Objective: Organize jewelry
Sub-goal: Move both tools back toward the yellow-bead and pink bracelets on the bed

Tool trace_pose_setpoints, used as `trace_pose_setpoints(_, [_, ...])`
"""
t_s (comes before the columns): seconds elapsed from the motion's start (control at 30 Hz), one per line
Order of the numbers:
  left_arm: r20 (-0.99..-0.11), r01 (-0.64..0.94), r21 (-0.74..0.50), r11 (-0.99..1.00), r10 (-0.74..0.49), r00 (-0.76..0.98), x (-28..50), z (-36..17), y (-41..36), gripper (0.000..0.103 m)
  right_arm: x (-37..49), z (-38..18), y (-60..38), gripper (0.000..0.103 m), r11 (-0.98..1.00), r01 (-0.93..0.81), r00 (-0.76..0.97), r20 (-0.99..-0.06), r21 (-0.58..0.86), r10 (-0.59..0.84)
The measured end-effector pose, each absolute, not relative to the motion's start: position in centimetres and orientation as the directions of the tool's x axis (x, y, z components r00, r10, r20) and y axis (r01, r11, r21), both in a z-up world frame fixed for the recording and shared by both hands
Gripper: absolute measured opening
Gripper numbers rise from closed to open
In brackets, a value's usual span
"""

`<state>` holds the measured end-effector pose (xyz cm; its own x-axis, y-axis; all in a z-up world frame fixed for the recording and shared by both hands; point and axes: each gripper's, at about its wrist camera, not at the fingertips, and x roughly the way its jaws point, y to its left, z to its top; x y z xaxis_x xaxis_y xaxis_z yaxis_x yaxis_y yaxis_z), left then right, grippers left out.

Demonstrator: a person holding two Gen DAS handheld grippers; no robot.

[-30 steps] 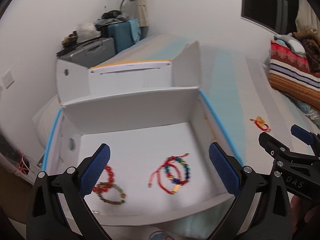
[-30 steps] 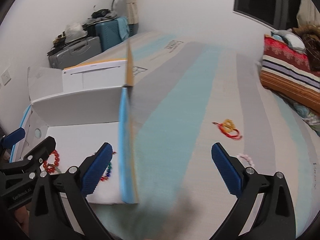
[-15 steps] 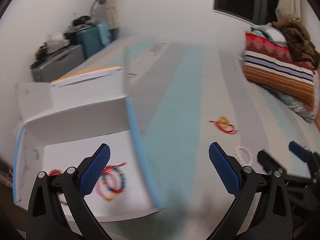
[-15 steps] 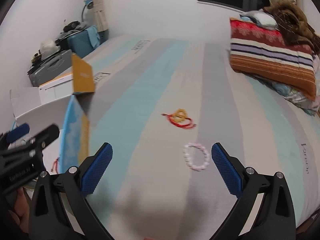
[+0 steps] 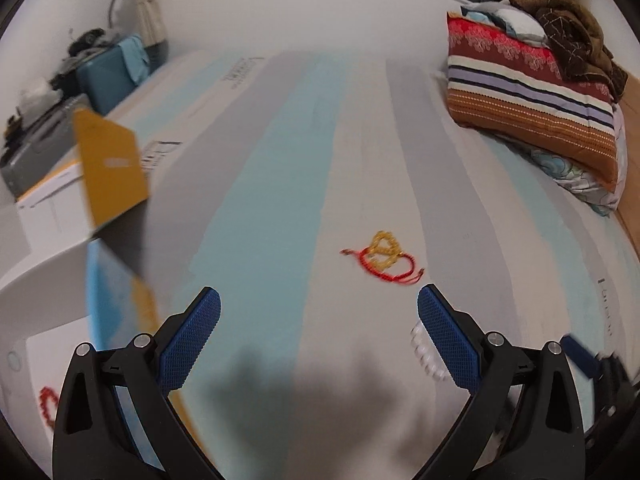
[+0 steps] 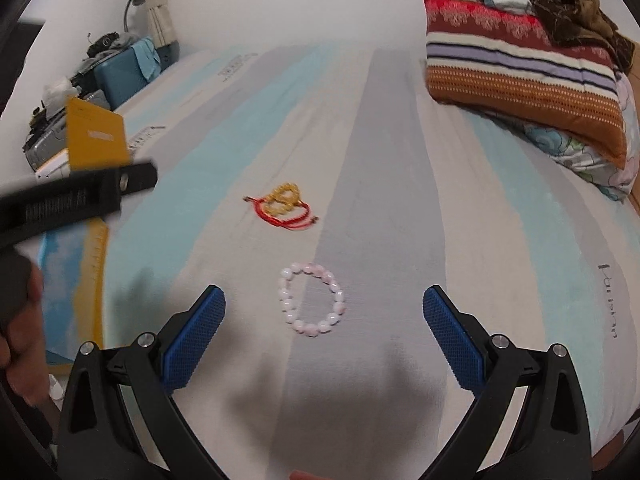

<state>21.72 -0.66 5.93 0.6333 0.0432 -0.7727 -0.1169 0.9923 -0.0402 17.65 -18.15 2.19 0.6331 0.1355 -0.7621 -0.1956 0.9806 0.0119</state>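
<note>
A pink bead bracelet [image 6: 312, 300] lies on the striped bed, centred just ahead of my open, empty right gripper [image 6: 324, 320]. A yellow bead bracelet tangled with a red cord bracelet [image 6: 282, 206] lies farther ahead; it also shows in the left wrist view [image 5: 382, 258]. My left gripper [image 5: 318, 326] is open and empty above the bed. The pink bracelet [image 5: 426, 354] is partly hidden behind its right finger. The white box [image 5: 48, 280] with a blue and yellow side stands at the left, a red bead bracelet [image 5: 48, 404] inside it.
A striped pillow [image 6: 520, 76] with clothes on top lies at the far right. Suitcases [image 6: 120, 70] and clutter stand against the wall at the far left. The box's yellow flap [image 5: 110, 168] sticks up. The left gripper's body [image 6: 72, 196] crosses the right view.
Both grippers have swung right, from over the box to over the bed. The pink bracelet is now centred before the right gripper. Both stayed open.
</note>
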Motion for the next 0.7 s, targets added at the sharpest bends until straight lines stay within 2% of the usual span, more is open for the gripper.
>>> trace_pose_setpoints(0.27, [-0.798, -0.060, 0.033, 0.998, 0.063, 0.599, 28.7, 2.6, -3.5, 0.097, 20.9, -2.3, -19.2, 0.095, 0.984, -0.178, 0.585, -0.804, 0.003, 0.108])
trace_pose_setpoints(0.7, [-0.826, -0.018, 0.039, 0.999, 0.042, 0.562, 35.7, -2.9, -5.7, 0.097, 23.6, -6.2, -19.0, 0.095, 0.985, -0.172, 0.542, -0.835, 0.005, 0.099])
